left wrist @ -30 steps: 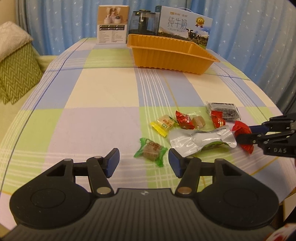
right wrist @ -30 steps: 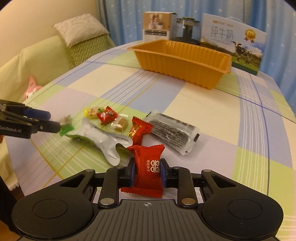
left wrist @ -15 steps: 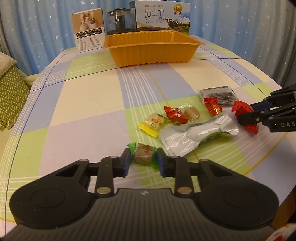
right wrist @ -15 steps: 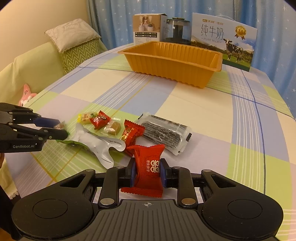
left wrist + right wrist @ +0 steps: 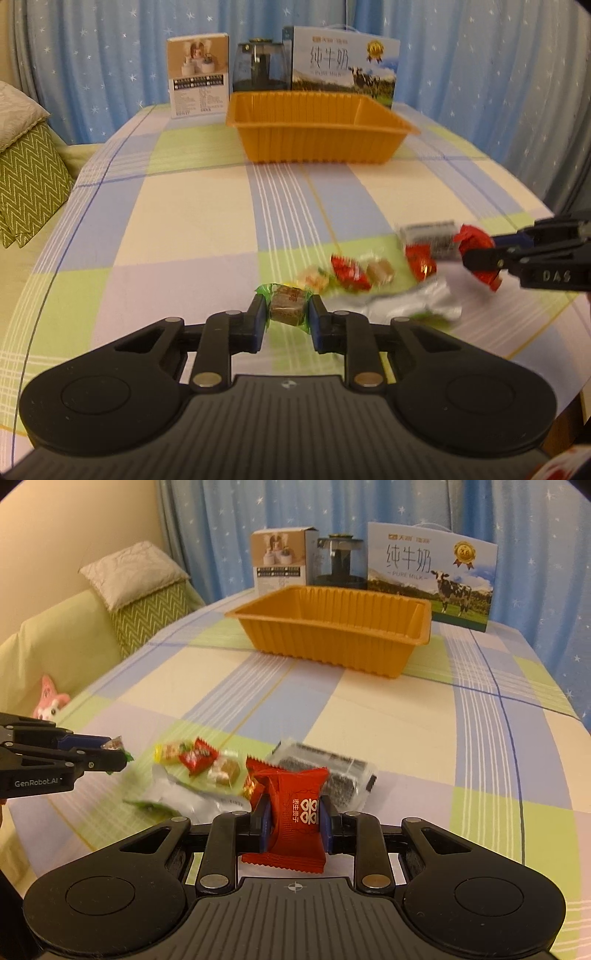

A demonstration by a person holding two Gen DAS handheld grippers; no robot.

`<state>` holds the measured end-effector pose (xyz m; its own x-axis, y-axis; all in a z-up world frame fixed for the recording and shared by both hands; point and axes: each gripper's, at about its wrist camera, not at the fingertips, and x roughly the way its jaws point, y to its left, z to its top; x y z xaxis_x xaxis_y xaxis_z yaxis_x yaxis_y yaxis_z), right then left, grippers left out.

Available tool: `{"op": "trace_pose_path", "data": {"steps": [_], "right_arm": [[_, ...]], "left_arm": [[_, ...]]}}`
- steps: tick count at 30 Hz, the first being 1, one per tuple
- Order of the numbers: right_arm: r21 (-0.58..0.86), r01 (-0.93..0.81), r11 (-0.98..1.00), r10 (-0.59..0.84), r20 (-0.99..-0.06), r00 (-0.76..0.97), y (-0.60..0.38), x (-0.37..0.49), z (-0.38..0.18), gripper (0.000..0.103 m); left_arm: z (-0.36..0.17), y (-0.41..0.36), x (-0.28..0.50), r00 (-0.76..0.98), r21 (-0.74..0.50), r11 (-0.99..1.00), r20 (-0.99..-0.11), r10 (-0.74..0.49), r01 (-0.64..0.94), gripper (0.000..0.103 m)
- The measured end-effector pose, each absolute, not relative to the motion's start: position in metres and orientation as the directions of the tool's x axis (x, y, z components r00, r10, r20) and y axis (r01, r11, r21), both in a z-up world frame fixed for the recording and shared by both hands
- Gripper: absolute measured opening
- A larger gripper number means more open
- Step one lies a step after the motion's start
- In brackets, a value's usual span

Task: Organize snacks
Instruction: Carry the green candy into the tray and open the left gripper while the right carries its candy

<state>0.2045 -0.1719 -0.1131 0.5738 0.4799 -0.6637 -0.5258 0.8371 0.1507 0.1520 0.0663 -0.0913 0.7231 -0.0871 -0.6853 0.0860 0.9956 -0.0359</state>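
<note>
A green-wrapped brown candy (image 5: 289, 308) sits pinched between the left gripper's (image 5: 287, 325) just-closed jaws, near the orange plastic tray (image 5: 317, 129); the right gripper (image 5: 293, 825) clamps a red foil candy packet (image 5: 297, 812).

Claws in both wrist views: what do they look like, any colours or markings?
Both are matte black linkage claws with blue pads on the fingertips and round silver pivot pins. The left claw carries white "GenRobot.AI" lettering on its side; the right claw shows "DAS". Each ribbed black housing has a small crosshair mark. No cables or sleeves show.
</note>
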Motion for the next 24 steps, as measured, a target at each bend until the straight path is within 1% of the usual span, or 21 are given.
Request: {"op": "trace_pose_path", "data": {"steps": [4,11,18,24], "right_arm": [[0.167,-0.512,0.843,0.486,-0.644,0.591,-0.17,0.209,-0.103,0.027],[0.19,-0.487,0.852,0.489,-0.62,0.614,-0.164,0.22,-0.089,0.027],[0.222,-0.456,0.862,0.494,-0.574,0.653,-0.161,0.236,-0.07,0.027],[0.284,-0.378,0.881,0.472,-0.575,0.669,-0.166,0.262,-0.062,0.026]], "left_arm": [[-0.079,0.065,0.159,0.738,-0.066,0.994,-0.666,-0.111,0.089,0.022],[-0.062,0.055,0.179,0.758,-0.065,0.989,-0.636,-0.142,0.131,0.022],[-0.047,0.053,0.208,0.781,-0.081,0.986,-0.603,-0.163,0.144,0.022],[-0.037,0.053,0.24,0.802,-0.094,0.986,-0.575,-0.164,0.134,0.022]]}}
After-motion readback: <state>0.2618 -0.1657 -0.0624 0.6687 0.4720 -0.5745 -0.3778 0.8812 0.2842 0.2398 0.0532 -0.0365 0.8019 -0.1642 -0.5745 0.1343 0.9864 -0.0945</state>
